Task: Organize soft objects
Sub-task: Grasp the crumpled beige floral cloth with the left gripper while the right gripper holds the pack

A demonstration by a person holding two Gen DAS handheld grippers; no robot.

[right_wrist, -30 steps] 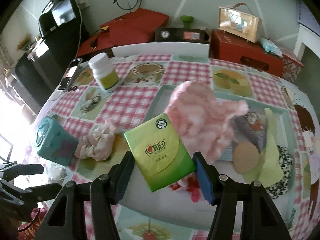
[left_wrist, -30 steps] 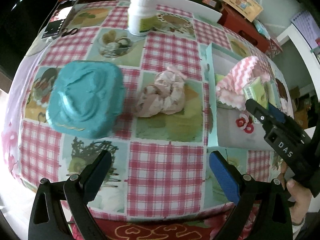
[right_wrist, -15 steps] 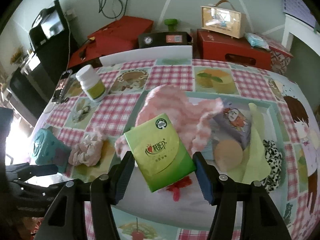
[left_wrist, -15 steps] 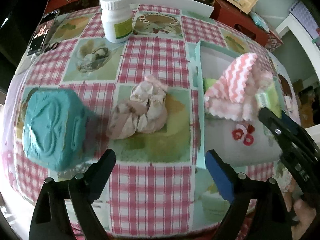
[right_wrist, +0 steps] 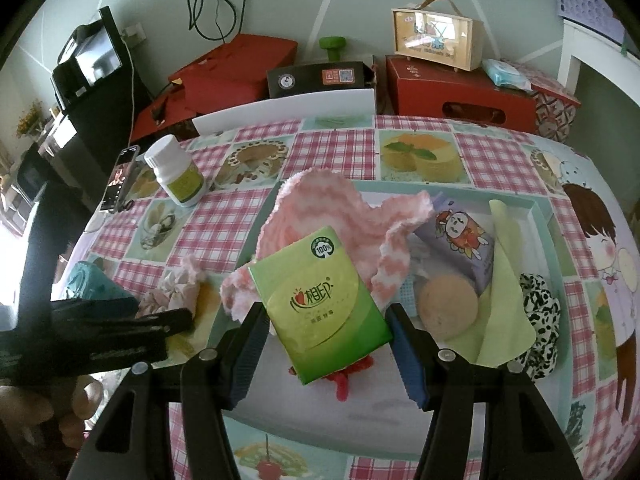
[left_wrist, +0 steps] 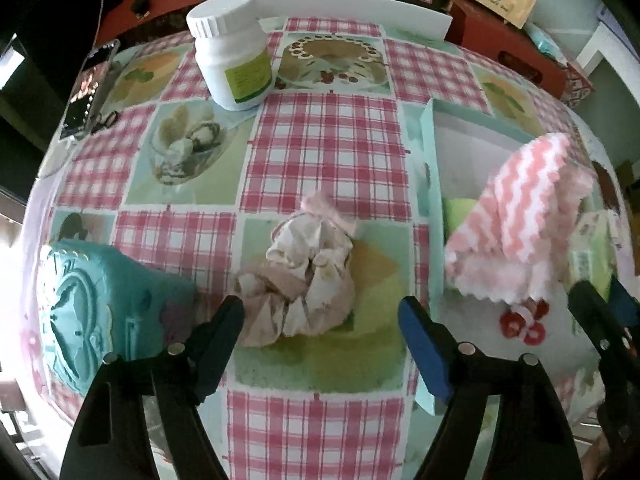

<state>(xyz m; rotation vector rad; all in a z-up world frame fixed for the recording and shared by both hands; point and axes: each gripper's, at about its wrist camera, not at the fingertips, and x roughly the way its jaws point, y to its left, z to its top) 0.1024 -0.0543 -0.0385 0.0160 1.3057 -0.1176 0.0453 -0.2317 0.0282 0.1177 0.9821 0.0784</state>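
Green and glossy, the tissue packet (right_wrist: pixel 322 306) sits pinched between the two fingers of the right gripper (right_wrist: pixel 325 344), tilted with its top corner leaning away, held over the near part of the pale teal tray (right_wrist: pixel 541 216). Just beyond the packet, inside the tray, a pink-and-white zigzag cloth (right_wrist: pixel 340 216) is heaped up, and to its right lie a round tan puff (right_wrist: pixel 447 306), a small lilac cartoon packet (right_wrist: pixel 464 240), a light green cloth (right_wrist: pixel 505 300) and a black-and-white spotted scrunchie (right_wrist: pixel 540 320) at the tray's right edge. From the left wrist view, the left gripper (left_wrist: pixel 322 334) hangs with its fingers spread wide and nothing between them, low over the pink-checked tablecloth (left_wrist: pixel 326 152). Directly ahead of those fingers, close to them but not touched, lies a crumpled beige and pink fabric bundle (left_wrist: pixel 306 280), resting on the cloth outside the tray and just left of its wall. To the left of the bundle stands a teal embossed box (left_wrist: pixel 86 312), near the table's edge. Farther back on the table a white plastic bottle (left_wrist: pixel 232 50) with a green label stands upright, and a phone (left_wrist: pixel 86 92) lies flat at the far left. Behind the table, red boxes (right_wrist: pixel 460 92) and a cream carrying case (right_wrist: pixel 436 40) line the wall.
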